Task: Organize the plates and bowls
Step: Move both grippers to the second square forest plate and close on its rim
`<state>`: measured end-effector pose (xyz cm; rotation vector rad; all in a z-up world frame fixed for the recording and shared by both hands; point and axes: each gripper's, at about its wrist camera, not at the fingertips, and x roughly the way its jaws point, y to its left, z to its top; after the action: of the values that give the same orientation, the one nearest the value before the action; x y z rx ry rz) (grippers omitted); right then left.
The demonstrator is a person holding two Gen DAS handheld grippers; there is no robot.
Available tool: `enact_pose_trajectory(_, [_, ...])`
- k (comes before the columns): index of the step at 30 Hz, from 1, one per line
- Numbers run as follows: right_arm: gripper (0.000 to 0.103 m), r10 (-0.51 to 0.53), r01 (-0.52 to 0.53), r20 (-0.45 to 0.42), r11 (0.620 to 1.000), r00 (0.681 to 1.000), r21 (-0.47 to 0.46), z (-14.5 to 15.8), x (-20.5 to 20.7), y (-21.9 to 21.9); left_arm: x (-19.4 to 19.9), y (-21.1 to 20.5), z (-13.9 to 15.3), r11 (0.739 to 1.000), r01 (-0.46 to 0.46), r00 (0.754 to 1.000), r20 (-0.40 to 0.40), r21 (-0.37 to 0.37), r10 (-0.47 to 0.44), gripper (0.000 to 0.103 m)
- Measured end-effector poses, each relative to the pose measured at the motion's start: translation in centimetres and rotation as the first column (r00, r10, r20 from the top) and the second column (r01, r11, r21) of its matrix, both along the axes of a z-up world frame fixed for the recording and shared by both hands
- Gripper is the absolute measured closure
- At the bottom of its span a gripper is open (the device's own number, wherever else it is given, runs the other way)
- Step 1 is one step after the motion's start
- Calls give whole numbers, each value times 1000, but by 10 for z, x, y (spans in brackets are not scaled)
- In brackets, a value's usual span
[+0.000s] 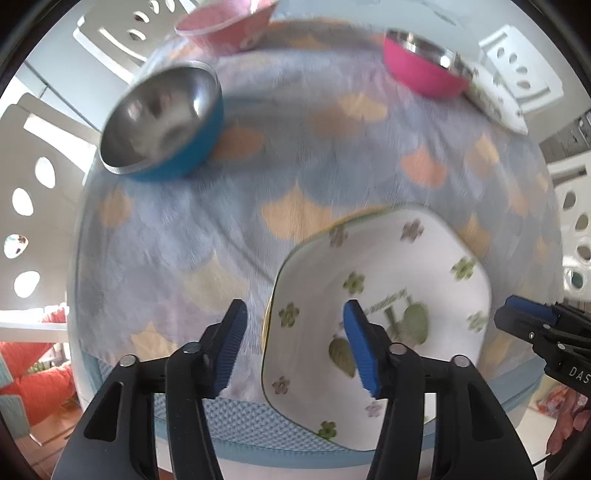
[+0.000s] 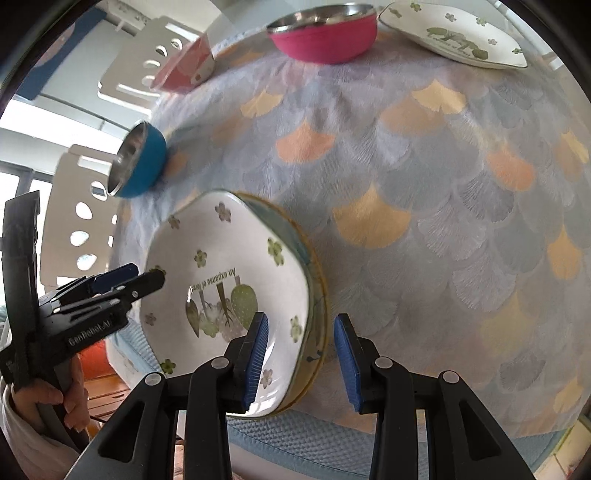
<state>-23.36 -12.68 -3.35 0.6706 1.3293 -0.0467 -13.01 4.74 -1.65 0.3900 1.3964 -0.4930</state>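
A white floral square plate (image 1: 384,280) (image 2: 229,273) lies near the table's front edge. My left gripper (image 1: 295,343) is open, with its fingers straddling the plate's left rim. My right gripper (image 2: 300,362) is open, with its fingers straddling the plate's right rim. A blue steel bowl (image 1: 166,122) (image 2: 138,162) sits at the left. A magenta steel bowl (image 1: 424,62) (image 2: 325,35) and a pink bowl (image 1: 229,22) (image 2: 184,64) sit at the far side. A second floral plate (image 2: 454,33) (image 1: 495,99) lies at the far right.
The table wears a blue cloth (image 2: 424,206) with fan-shaped patches. White chairs (image 1: 33,173) with oval holes stand around it. The right gripper shows at the right edge of the left wrist view (image 1: 517,317). The left gripper shows at the left of the right wrist view (image 2: 144,277).
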Motion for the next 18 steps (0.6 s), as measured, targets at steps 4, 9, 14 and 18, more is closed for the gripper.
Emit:
enact_pose_trajectory(4, [67,9,-10,20,1000,1000,5,17,5,-31,9,-19,18,999,-12,1000,-6,-44,12,45])
enact_pose_trajectory(9, [51,-28,28,63,1000,998,-2,38,15,-85,13,-59,32,996,-7,1000,-15,-85,6,45])
enact_pose_trajectory(14, [49,-49,52,84,998,995,-28,48,27,-133,11,-110,36,994,20,1000,-10,-109,-21,44])
enact_pose_trajectory(18, [49,-96,98,63,995,993,-28,40,36,-172,12,-154,37,988,26,999,-26,-149,-30,44])
